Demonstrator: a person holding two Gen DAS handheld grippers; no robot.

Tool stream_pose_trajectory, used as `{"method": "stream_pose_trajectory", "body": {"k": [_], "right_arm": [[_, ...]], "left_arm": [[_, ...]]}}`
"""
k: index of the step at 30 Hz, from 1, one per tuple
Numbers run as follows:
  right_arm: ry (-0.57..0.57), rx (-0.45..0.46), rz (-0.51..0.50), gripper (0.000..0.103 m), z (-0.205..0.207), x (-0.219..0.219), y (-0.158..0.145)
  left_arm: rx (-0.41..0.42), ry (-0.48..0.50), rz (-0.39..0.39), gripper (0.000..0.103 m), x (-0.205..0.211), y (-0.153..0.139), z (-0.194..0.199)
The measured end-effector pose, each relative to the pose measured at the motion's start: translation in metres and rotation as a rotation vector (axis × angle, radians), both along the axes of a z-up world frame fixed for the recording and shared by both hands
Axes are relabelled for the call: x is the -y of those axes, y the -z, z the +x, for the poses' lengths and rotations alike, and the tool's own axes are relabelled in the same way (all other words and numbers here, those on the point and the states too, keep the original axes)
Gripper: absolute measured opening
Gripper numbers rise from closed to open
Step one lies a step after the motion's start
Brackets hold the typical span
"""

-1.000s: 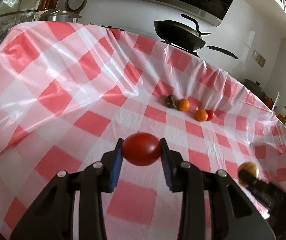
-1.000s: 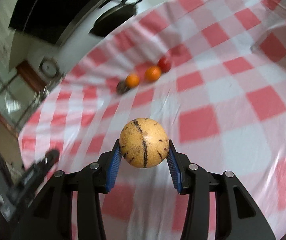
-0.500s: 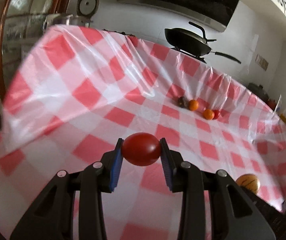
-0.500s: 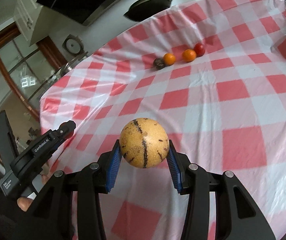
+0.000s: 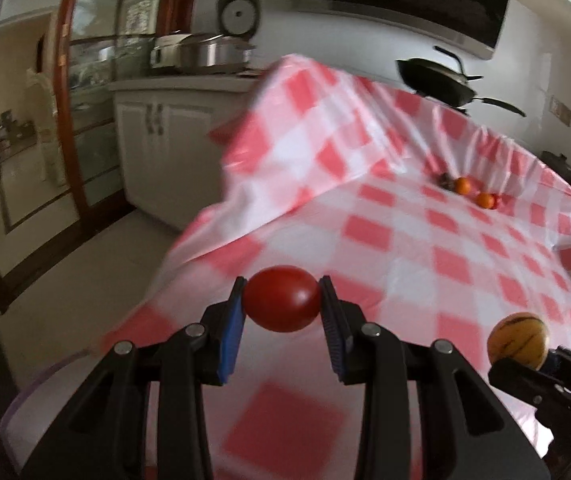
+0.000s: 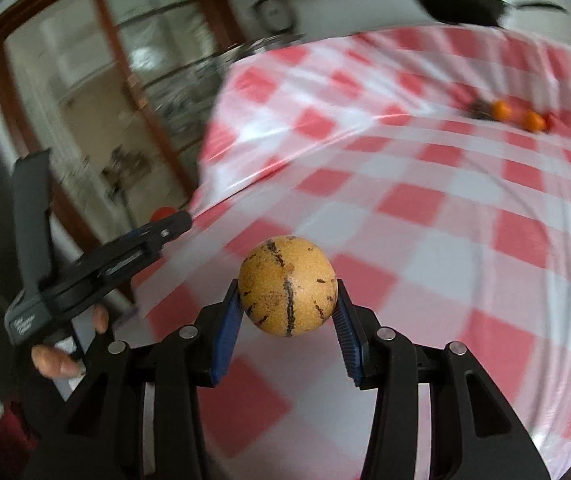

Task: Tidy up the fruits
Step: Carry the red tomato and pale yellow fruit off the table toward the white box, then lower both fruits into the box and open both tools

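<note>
Left tongs (image 5: 281, 306) pinching soft red tomato (image 5: 281, 298) mid-belly, right tongs (image 6: 287, 308) squeezing hard, round speckled yellow fruit (image 6: 287, 290); both probably light, squashable.

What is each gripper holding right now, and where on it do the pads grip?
The left gripper clamps a red tomato by its two opposite sides. The right gripper clamps a streaked yellow round fruit at its lower flanks.

A red-and-white checked cloth (image 5: 425, 240) is spread over the table. A glossy red tomato (image 5: 282, 298) is framed by blue pads (image 5: 232, 326) on black fingers. A tan fruit (image 6: 288, 290) is marked with dark brown streaks. Two oranges (image 5: 462, 185) are seen far off. A black pan (image 5: 435, 80) is seen behind.
</note>
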State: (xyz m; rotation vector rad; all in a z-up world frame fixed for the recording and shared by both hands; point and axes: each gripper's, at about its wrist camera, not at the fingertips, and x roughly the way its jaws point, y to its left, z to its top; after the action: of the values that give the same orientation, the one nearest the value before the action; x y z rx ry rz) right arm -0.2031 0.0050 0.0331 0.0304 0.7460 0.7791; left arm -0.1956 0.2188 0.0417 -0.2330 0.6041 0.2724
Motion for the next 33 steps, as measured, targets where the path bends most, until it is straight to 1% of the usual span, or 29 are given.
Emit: {"method": "stream_pose_trajectory", "body": {"k": [2, 6, 10, 13, 18, 21, 25, 28, 30, 33], "right_arm": [[-0.051, 0.013, -0.026, 0.044, -0.012, -0.015, 0.002], [-0.111, 0.015, -0.068, 0.044, -0.024, -0.038, 0.008], [-0.154, 0.009, -0.096, 0.044, -0.034, -0.053, 0.013], [-0.225, 0.035, -0.129, 0.044, -0.049, -0.067, 0.016], [-0.344, 0.088, -0.194, 0.044, -0.077, -0.093, 0.024], [-0.403, 0.113, -0.216, 0.045, -0.091, -0.106, 0.029], [-0.477, 0.121, -0.249, 0.045, -0.104, -0.118, 0.037], [-0.534, 0.147, -0.292, 0.045, -0.118, -0.13, 0.044], [-0.581, 0.166, -0.322, 0.045, -0.128, -0.138, 0.05], [-0.646, 0.177, -0.371, 0.045, -0.14, -0.152, 0.062]], "left_arm": [[-0.011, -0.025, -0.019, 0.036, -0.015, 0.006, -0.013], [-0.012, -0.062, -0.042, 0.036, -0.037, 0.014, -0.034], [0.002, -0.086, -0.061, 0.036, -0.055, 0.013, -0.047], [0.014, -0.107, -0.069, 0.036, -0.071, 0.013, -0.061], [0.013, -0.185, -0.06, 0.036, -0.102, 0.018, -0.091], [-0.009, -0.237, -0.067, 0.036, -0.123, 0.027, -0.106], [-0.046, -0.29, -0.107, 0.036, -0.145, 0.045, -0.119], [-0.074, -0.307, -0.105, 0.036, -0.151, 0.057, -0.124], [-0.108, -0.308, -0.095, 0.036, -0.153, 0.067, -0.127], [-0.159, -0.298, -0.107, 0.036, -0.154, 0.084, -0.135]]}}
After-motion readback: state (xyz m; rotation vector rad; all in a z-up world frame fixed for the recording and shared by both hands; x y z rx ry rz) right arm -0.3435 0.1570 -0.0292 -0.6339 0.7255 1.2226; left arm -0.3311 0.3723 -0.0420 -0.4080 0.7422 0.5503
